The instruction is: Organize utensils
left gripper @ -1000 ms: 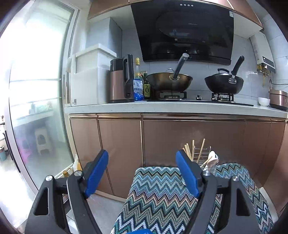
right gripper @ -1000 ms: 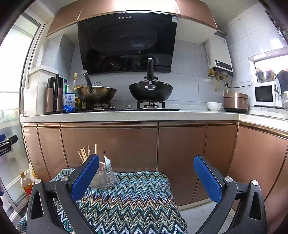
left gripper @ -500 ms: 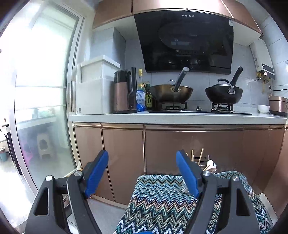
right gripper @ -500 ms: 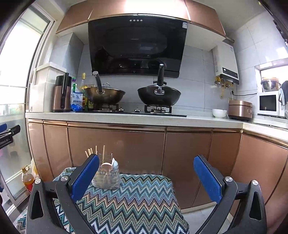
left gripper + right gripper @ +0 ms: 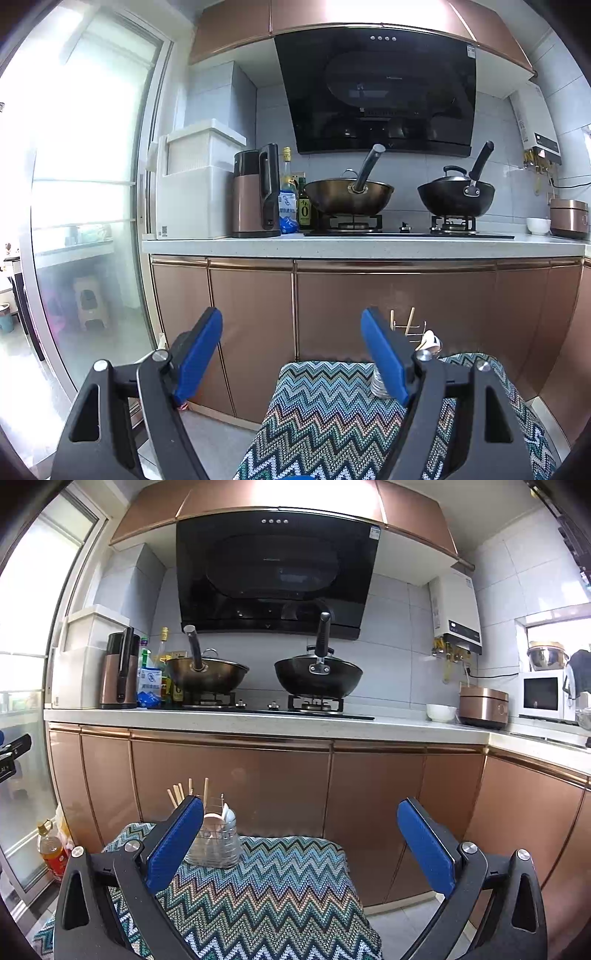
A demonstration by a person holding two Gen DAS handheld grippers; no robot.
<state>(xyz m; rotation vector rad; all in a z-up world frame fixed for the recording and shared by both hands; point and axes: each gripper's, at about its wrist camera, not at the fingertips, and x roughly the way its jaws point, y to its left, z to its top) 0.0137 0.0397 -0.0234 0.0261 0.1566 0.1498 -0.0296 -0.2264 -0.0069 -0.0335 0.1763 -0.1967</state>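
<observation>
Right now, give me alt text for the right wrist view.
The open, empty right gripper hovers over a zigzag cloth where a utensil holder holds chopsticks and spoons. Behind, copper cabinets carry two woks on a stove.

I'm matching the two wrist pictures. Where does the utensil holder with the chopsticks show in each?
Left wrist: utensil holder at lower right, mostly hidden behind the left gripper's right finger.
Right wrist: holder at lower left, beside the right gripper's left finger.
Shared landmark: the zigzag cloth it stands on.
</observation>
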